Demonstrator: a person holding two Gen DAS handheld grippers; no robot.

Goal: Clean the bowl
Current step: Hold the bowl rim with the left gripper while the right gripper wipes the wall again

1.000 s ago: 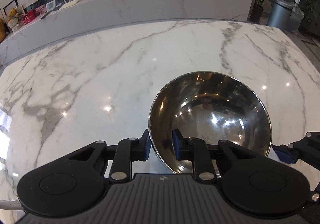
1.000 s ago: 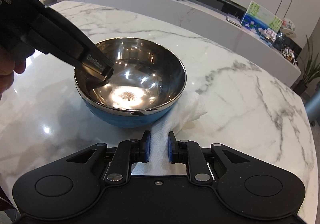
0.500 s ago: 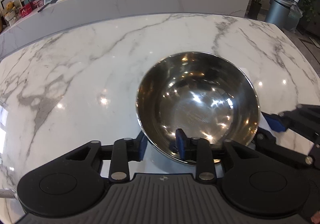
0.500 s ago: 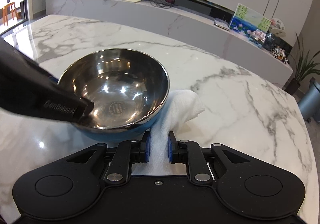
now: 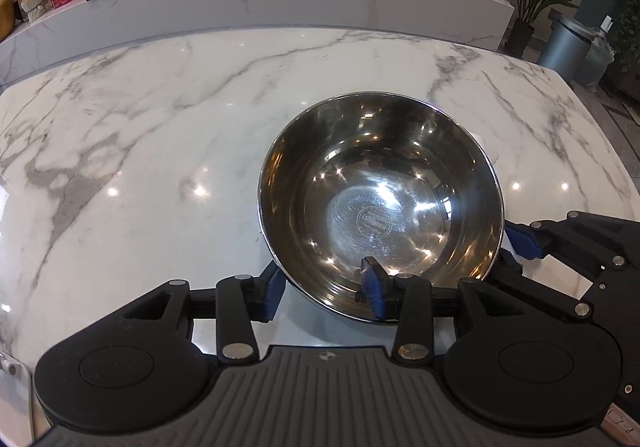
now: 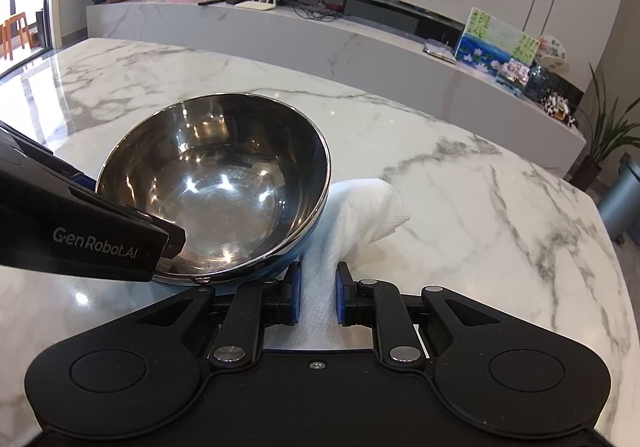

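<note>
A steel bowl (image 5: pixel 380 207) with a blue outside sits on the marble table (image 5: pixel 160 167). My left gripper (image 5: pixel 320 291) straddles its near rim, one finger outside and one inside. Its jaws are opening and the pads stand off the rim. In the right wrist view that gripper's finger (image 6: pixel 160 243) reaches in from the left over the bowl (image 6: pixel 212 183), which leans a little. My right gripper (image 6: pixel 317 299) is shut on a white paper towel (image 6: pixel 360 211). The towel lies on the table against the bowl's right side. The right gripper (image 5: pixel 514 253) also shows at the bowl's right edge.
A long marble counter (image 6: pixel 360 43) runs behind the table with a router, pictures and small ornaments. A grey bin (image 5: pixel 568 47) and potted plants (image 5: pixel 532 3) stand past the table's far right corner. Bare marble lies left of the bowl.
The left jaws have spread apart from a tight pinch on the bowl's rim. The bowl has tipped so its bottom shows. The right gripper and its towel now sit closer to the bowl.
</note>
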